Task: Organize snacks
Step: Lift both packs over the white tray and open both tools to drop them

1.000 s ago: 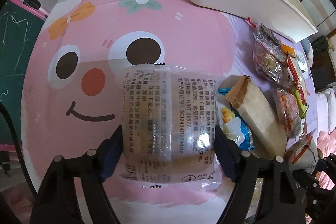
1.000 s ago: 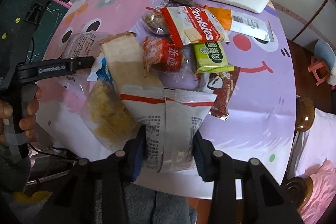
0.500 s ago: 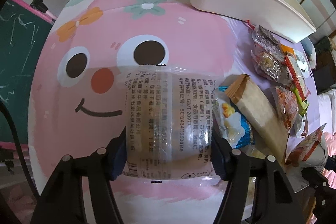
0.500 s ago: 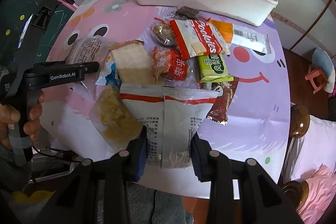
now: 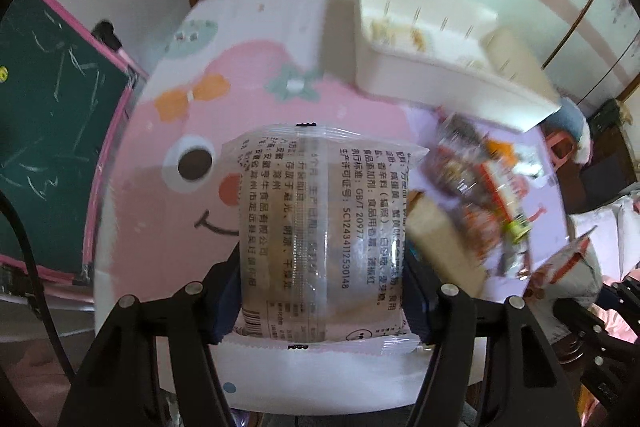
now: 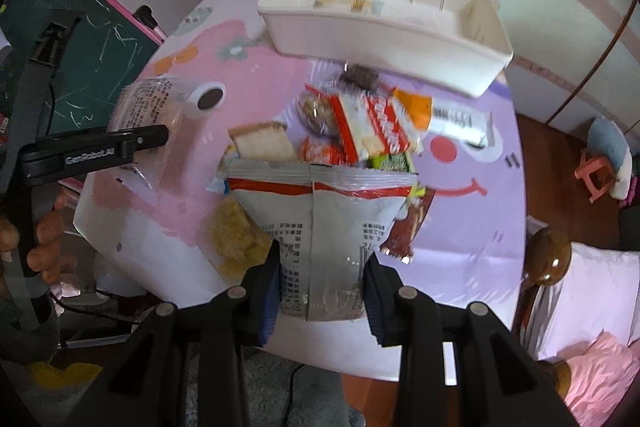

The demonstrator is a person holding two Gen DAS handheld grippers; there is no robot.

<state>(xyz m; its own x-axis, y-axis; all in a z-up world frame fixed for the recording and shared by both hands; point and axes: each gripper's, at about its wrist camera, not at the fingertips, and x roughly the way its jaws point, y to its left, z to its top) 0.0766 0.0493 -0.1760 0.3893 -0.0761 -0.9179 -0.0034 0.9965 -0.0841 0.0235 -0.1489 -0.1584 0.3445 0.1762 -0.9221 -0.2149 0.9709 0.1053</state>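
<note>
Here left tongs [image 5: 322,301] clamp a clear packet [image 5: 320,227]; right tongs [image 6: 322,285] clamp a grey pouch [image 6: 320,227].

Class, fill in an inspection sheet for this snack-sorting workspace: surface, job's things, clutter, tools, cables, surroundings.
Surface: cartoon tablecloth, pink and purple.
Job's things: white bin at far edge; clear printed packet; grey red-striped packet; snack pile before the bin.
Clutter: crumbs in the bin.
Tools: left tool shut on the clear packet; right tool shut on the grey packet.
Cables: black cable at left.
Surroundings: green chalkboard, pink stool.
</note>
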